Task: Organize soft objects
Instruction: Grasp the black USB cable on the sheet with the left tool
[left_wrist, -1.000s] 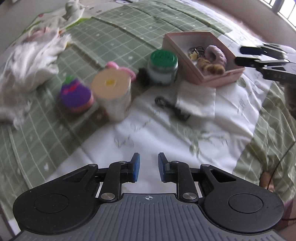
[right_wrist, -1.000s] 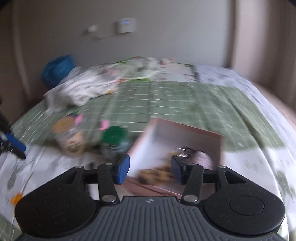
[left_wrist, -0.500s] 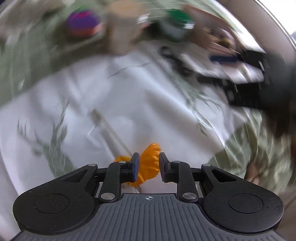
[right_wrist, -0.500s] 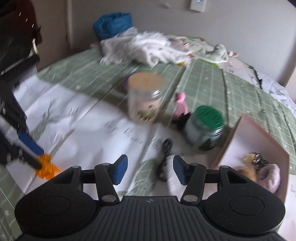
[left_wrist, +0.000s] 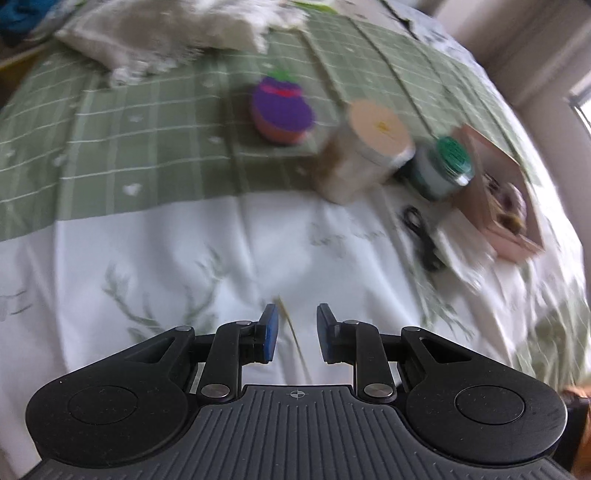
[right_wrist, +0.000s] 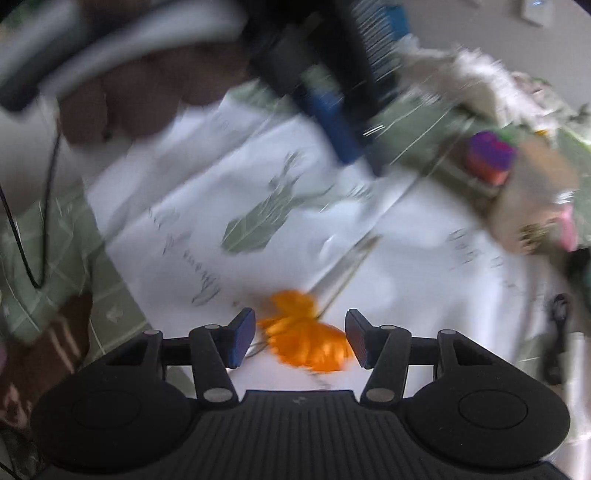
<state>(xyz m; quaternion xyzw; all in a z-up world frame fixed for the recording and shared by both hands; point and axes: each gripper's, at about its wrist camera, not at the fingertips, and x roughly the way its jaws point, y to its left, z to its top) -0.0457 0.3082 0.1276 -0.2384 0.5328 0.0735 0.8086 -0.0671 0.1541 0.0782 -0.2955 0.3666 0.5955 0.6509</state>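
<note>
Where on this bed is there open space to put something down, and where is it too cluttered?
The white leaf-print sheet is bare between the left claw and the jars. It is crowded further back: purple toy, tan-lidded jar, green-lidded jar, pink box. An orange flower lies between the right claw fingers.

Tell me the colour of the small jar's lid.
Green lid, clearest in the left wrist view.
</note>
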